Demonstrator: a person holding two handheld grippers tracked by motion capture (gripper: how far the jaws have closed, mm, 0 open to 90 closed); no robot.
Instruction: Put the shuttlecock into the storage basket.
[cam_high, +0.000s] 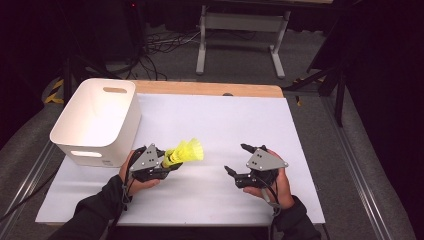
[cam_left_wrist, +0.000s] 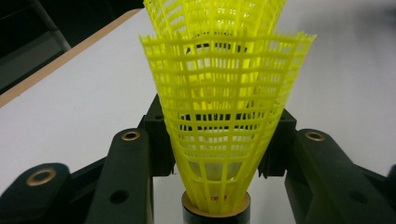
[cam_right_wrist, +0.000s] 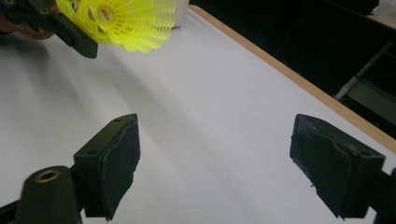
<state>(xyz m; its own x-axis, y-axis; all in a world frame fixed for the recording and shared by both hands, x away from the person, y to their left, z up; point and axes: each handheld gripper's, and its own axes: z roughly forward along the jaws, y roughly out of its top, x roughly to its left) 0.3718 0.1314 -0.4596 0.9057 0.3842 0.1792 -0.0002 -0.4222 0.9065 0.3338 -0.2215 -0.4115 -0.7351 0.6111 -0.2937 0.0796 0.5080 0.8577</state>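
A yellow shuttlecock (cam_high: 184, 152) was held in the left gripper (cam_high: 169, 161), its jaws clamped on it from either side. In the high view it was seen raised off the white table (cam_high: 220, 130), near the front left part of the surface, with its open skirt pointing to the right and slightly away from the person. A white bin (cam_high: 97, 120) with slot handles stood just behind and to the left of that gripper, at the table's left edge.

In the left gripper view the shuttlecock (cam_left_wrist: 219, 107) was shown standing up between the two black jaws, its mesh skirt widening away from the camera and its dark-banded cork base at the bottom edge. What looked like a second yellow skirt was nested inside the first.

The right gripper (cam_high: 237, 159) was held by the right hand (cam_high: 277, 187) over the front right of the table, well apart from the left one. Its jaws were spread wide and nothing was held between them. In the right gripper view the bare white table (cam_right_wrist: 210, 116) was seen between its padded fingers (cam_right_wrist: 112, 163), and the shuttlecock (cam_right_wrist: 126, 21) appeared farther off at the upper left, in the other gripper.
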